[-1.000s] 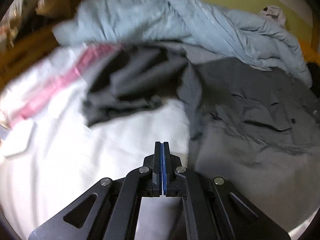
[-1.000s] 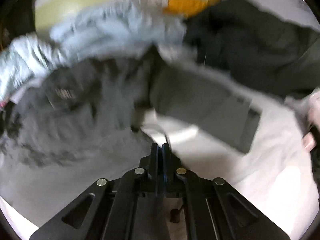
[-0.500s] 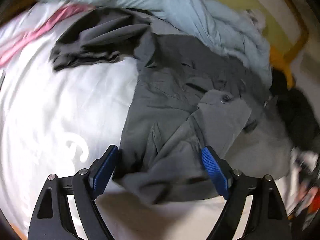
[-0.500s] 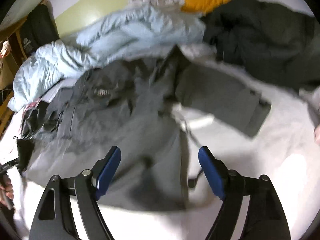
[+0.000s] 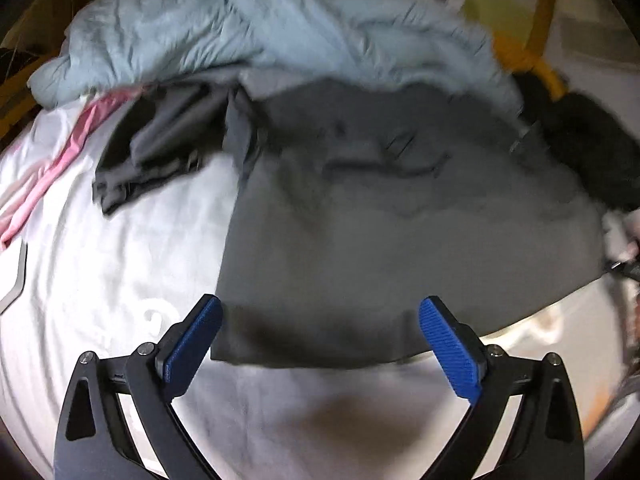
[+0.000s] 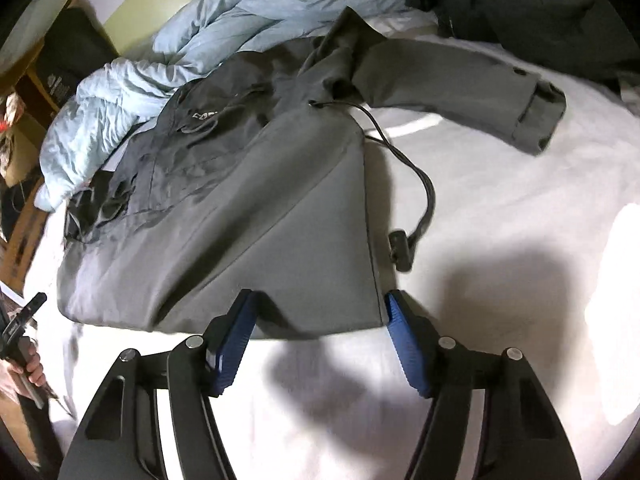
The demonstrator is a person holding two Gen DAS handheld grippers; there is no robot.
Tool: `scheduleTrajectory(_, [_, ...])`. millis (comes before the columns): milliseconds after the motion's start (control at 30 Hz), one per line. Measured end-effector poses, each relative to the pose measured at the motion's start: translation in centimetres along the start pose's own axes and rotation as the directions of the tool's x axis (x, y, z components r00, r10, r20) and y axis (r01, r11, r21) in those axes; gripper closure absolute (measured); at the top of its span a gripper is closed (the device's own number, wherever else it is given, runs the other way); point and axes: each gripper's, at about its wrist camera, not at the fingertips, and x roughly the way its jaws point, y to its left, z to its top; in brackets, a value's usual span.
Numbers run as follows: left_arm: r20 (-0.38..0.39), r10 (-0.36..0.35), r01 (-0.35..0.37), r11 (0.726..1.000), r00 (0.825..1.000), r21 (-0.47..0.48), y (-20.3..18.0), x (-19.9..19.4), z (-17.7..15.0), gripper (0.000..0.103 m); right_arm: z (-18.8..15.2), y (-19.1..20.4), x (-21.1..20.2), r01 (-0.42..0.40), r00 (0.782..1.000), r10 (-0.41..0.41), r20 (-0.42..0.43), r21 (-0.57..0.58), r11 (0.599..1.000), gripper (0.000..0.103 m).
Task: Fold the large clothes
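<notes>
One grey jacket (image 6: 248, 208) lies on the white bedsheet (image 6: 500, 240).

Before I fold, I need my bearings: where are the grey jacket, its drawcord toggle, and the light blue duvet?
grey jacket (image 6: 312, 232): right wrist view, flat lower panel.
drawcord toggle (image 6: 401, 249): right wrist view, black body.
light blue duvet (image 5: 248, 32): left wrist view, crumpled middle.

we see the left wrist view smeared with motion blur, while the right wrist view is sharper. hard light blows out the white bedsheet (image 6: 500, 208), where dark tool shadows fall. fisheye bending and black vignetting ring both views.
</notes>
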Motion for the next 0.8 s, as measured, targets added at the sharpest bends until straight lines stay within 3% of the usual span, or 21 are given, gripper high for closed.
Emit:
scheduleTrajectory(33, [-0.03,-0.001,0.0,1.0,1.0,-0.025,0.5,1.1,-0.3,0.02,0.1,0.1,-0.1,0.026,1.0,-0.025,0.01,-0.006,1.0,0.067])
scheduleTrajectory(67, [-0.054,0.005,-0.009,0.998,0.999,-0.061,0.9,2.1,-0.6,0.037,0.1,0.1,-0.2,0.015,1.0,-0.015,0.012,-0.009,1.0,0.086])
scheduleTrajectory(167, [-0.007,0.056,-0.057,0.992,0.998,-0.116,2.2,0.8,-0.4,0.096,0.2,1.2,-1.9,0.027,0.997,-0.025,0.067,-0.03,0.999,0.091])
scheduleTrajectory(267, [0.102,-0.008,0.029,0.98,0.995,-0.199,3.9,-2.6,0.2,0.1,0.5,3.1,-6.6,0.04,0.971,-0.02,0.238,-0.08,0.996,0.092])
scheduleTrajectory(367, [0.165,0.081,-0.052,0.984,0.983,-0.17,3.7,-4.2,0.1,0.101,0.4,3.8,-9.4,0.054,0.951,-0.024,0.307,-0.088,0.995,0.092])
scheduleTrajectory(433, [0.127,0.101,-0.083,0.987,0.987,-0.141,3.5,-3.1,0.1,0.101,0.5,3.3,-8.3,0.082,0.964,-0.057,0.259,-0.087,0.993,0.092])
scheduleTrajectory(500, [0.053,0.132,-0.124,0.984,0.99,-0.126,3.3,-0.6,-0.4,0.101,0.6,2.5,-4.7,0.132,0.986,-0.124,0.107,-0.076,0.988,0.092])
scheduleTrajectory(600, [-0.034,0.159,-0.162,0.981,0.987,-0.105,3.1,2.2,-1.4,0.101,-0.1,1.9,-0.4,0.186,0.981,-0.19,-0.042,-0.091,0.978,0.092])
scheduleTrajectory(733, [0.002,0.234,-0.234,0.971,0.972,-0.043,1.8,1.3,-1.4,0.097,0.2,2.6,-1.4,0.23,0.973,-0.233,0.0,-0.139,0.963,0.091])
scheduleTrajectory(800, [0.044,0.226,-0.223,0.973,0.973,-0.05,2.1,0.7,-1.3,0.097,0.3,2.2,-1.8,0.233,0.972,-0.234,0.004,-0.122,0.965,0.087])
